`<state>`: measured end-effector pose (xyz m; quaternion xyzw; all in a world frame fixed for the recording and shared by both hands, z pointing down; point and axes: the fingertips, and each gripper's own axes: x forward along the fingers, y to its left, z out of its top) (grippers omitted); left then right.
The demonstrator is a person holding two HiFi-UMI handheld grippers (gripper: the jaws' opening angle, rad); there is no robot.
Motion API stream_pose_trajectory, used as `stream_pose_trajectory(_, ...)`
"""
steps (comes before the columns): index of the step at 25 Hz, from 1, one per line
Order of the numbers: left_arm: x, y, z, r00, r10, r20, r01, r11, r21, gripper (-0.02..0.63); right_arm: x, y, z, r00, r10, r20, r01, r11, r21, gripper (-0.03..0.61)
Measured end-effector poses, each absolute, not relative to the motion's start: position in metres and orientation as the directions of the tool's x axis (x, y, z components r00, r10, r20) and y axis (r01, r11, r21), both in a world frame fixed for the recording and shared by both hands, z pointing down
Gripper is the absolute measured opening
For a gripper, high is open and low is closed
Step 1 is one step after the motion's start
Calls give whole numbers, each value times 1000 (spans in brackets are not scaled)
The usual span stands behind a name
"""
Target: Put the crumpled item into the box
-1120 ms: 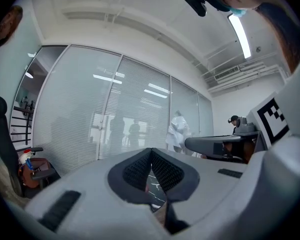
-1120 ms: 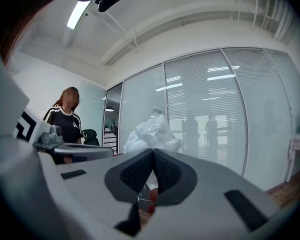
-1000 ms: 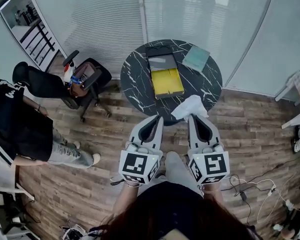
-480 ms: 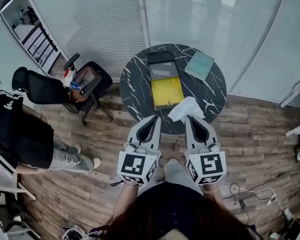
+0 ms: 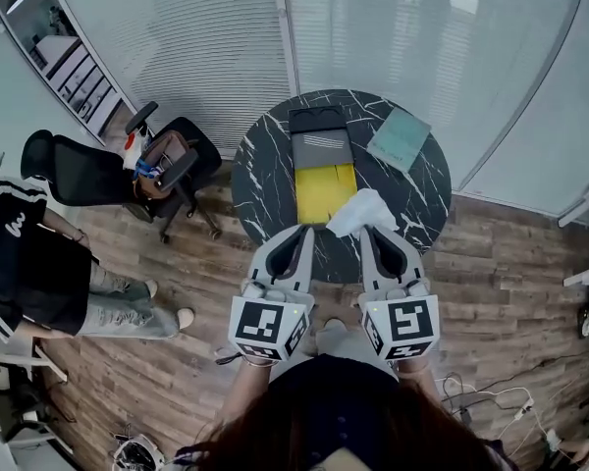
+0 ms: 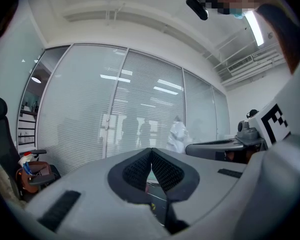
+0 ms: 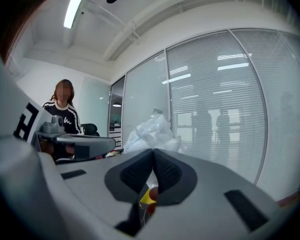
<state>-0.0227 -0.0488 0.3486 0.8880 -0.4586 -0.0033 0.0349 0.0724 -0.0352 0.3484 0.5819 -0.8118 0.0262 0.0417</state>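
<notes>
A crumpled white plastic item (image 5: 361, 211) sticks up from the tips of my right gripper (image 5: 371, 232), which is shut on it. It hangs over the near edge of the round black marble table (image 5: 260, 170), just right of the open box with a yellow inside (image 5: 324, 189) and its grey lid (image 5: 320, 150). In the right gripper view the crumpled item (image 7: 152, 129) rises above the closed jaws of the right gripper (image 7: 153, 151). My left gripper (image 5: 304, 232) is shut with nothing in it, level with the right one. Past the left gripper (image 6: 151, 151), the crumpled item (image 6: 178, 136) shows to the right.
A teal book (image 5: 401, 138) lies on the table's right side. A black office chair with a bag (image 5: 167, 165) stands left of the table, and a person (image 5: 29, 273) stands further left. Glass walls close in behind. Cables (image 5: 491, 400) lie on the wood floor at right.
Both grippers have come closer to the table, and the crumpled item now hangs over its near edge beside the box. Both grippers stay shut.
</notes>
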Motion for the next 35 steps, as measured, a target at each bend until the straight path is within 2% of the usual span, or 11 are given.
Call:
stream_pose_trajectory(14, -16, -81, 360, 529, -845, 73, -848, -525, 73, 28, 81, -79, 365, -370, -918, 141, -928, 374, 2, 25)
stream_pose_trajectory(35, -21, -165, 356, 557, -829, 54, -830, -555, 57, 28, 65, -161, 383, -386, -902, 196, -910, 406, 78, 25)
